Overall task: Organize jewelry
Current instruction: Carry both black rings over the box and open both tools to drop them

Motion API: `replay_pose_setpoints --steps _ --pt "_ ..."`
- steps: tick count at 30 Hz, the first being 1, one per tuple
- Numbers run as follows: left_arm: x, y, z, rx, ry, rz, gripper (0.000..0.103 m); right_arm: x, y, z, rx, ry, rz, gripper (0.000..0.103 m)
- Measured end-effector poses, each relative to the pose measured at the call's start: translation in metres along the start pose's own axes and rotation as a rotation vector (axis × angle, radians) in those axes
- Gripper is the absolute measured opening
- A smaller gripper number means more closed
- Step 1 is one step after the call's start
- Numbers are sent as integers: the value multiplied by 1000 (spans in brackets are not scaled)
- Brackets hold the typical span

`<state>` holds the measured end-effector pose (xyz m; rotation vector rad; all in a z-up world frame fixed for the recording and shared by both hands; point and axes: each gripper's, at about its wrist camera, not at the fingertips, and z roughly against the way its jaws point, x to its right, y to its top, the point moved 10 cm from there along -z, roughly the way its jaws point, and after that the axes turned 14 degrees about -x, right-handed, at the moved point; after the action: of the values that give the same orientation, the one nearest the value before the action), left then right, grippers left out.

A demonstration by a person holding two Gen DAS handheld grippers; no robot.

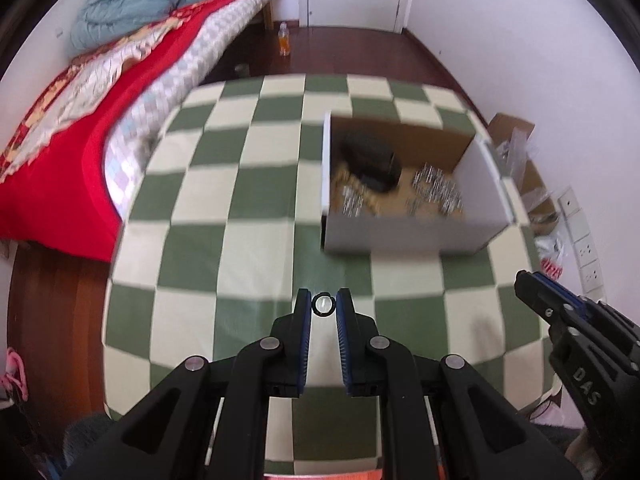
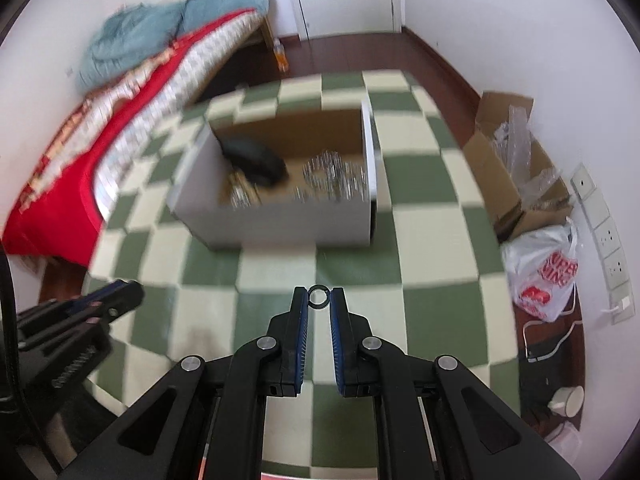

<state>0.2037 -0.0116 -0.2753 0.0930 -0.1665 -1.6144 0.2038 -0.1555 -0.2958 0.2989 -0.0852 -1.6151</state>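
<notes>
My left gripper (image 1: pixel 323 305) is shut on a small dark ring (image 1: pixel 323 312), held above the checkered table. My right gripper (image 2: pixel 319 298) is shut on a second dark ring (image 2: pixel 319 305). An open white cardboard box (image 1: pixel 400 236) stands ahead on the table; it also shows in the right wrist view (image 2: pixel 300 226). Inside it lie a black pouch (image 1: pixel 372 160), silver jewelry (image 1: pixel 436 192) and gold-coloured pieces (image 1: pixel 352 194). The right gripper shows at the right edge of the left wrist view (image 1: pixel 532 286). The left gripper shows at the left of the right wrist view (image 2: pixel 116 294).
The table has a green and cream checkered cloth (image 1: pixel 240 184). A bed with a red cover (image 1: pixel 80 132) lies to the left. A brown carton (image 2: pixel 516 168) and a white plastic bag (image 2: pixel 540 268) sit on the floor to the right by the wall. A bottle (image 1: pixel 284 40) stands on the floor beyond.
</notes>
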Motion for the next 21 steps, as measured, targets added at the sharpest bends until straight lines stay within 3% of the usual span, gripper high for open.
replay_pose_setpoints --steps 9,14,16,21 --pt "18 59 23 56 -23 -24 10 -11 71 38 77 68 13 12" --pt "22 84 -11 -76 -204 33 10 -7 94 7 -13 226 -36 11" --pt "22 91 -24 -115 -232 37 10 -3 101 -12 -68 284 -65 11" --pt "23 103 -48 -200 -300 53 10 3 105 -49 -158 327 -110 11"
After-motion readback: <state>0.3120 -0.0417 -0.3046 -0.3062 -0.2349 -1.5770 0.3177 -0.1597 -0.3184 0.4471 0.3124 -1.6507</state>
